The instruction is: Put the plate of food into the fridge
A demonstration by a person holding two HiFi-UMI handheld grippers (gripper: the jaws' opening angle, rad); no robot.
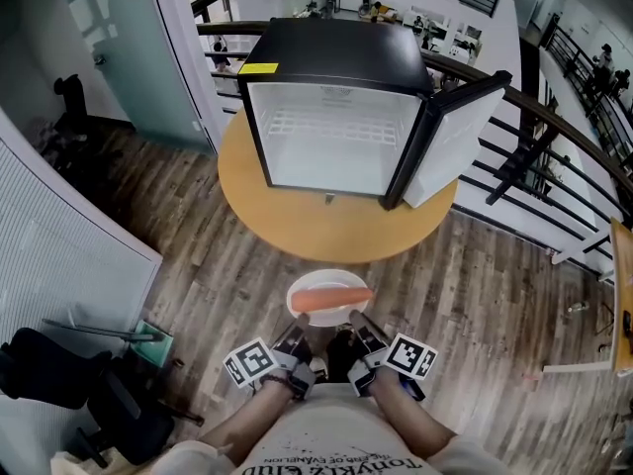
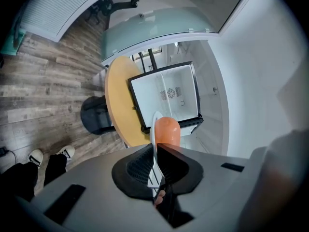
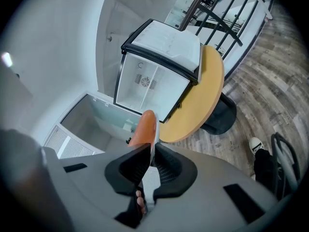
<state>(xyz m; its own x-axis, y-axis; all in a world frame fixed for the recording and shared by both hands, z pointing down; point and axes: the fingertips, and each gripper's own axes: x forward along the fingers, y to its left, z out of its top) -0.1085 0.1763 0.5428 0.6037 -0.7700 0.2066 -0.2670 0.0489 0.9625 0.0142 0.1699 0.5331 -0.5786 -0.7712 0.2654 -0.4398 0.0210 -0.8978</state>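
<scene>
Plate of food point(image 1: 326, 278): white, bearing one long orange piece lying crosswise to the fridge point(image 1: 336, 127) opening. Held in the air, well short of the fridge and squarely before its open cavity. Left gripper point(image 1: 303, 332) and right gripper point(image 1: 360, 331): fingers pinching the plate's near rim, equally near. Fridge stands on round desk point(image 1: 297, 228).

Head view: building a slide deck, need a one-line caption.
Left gripper and right gripper hold a white round plate of orange food before an open black fridge.
</scene>
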